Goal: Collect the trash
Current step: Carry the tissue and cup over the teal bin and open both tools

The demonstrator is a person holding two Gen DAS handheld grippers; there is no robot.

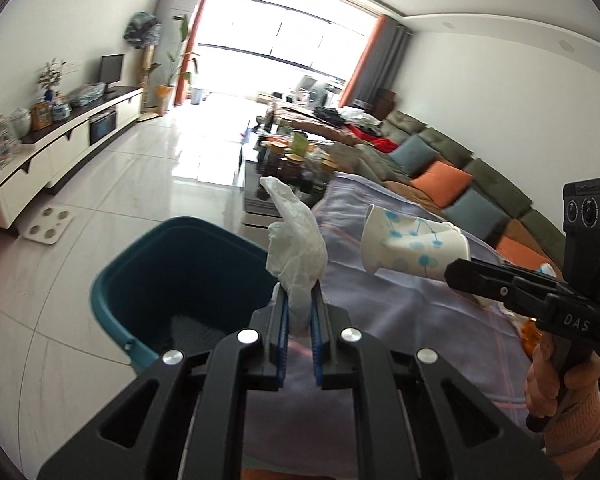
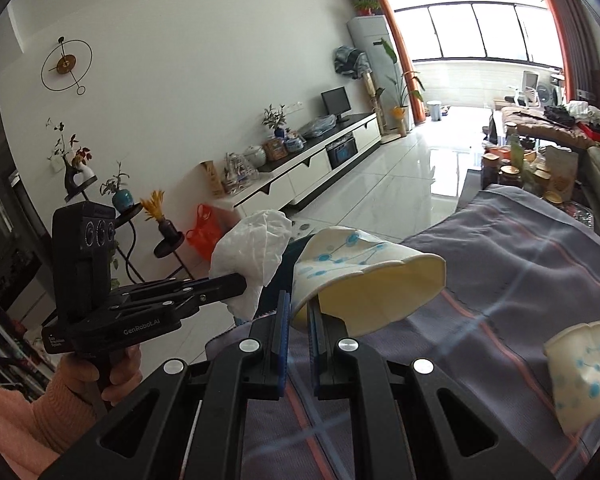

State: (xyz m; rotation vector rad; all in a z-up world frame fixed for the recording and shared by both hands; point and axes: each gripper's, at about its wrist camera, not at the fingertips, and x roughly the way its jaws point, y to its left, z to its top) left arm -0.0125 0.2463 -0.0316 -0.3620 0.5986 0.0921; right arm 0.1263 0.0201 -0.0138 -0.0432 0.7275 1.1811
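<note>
STEP: carry trash to teal bin (image 1: 172, 280) | LEFT: left gripper (image 1: 298, 312) fingers pinching white tissue (image 1: 296, 240), just beside bin rim | RIGHT: right gripper (image 2: 298, 316) fingers pinching crushed paper cup (image 2: 364, 276), over table cloth (image 2: 520, 248) beside bin | ADVICE: bring both above bin mouth before letting go | LEFT BEHIND: second cup (image 2: 584, 376) on cloth, well away from bin.

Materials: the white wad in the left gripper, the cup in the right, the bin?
White wad: likely tissue paper, matte, soft crumpled folds.
Cup: thin paper, matte, printed blue dots, rim crushed flat.
Bin: probably moulded plastic, teal, smooth rim.
</note>
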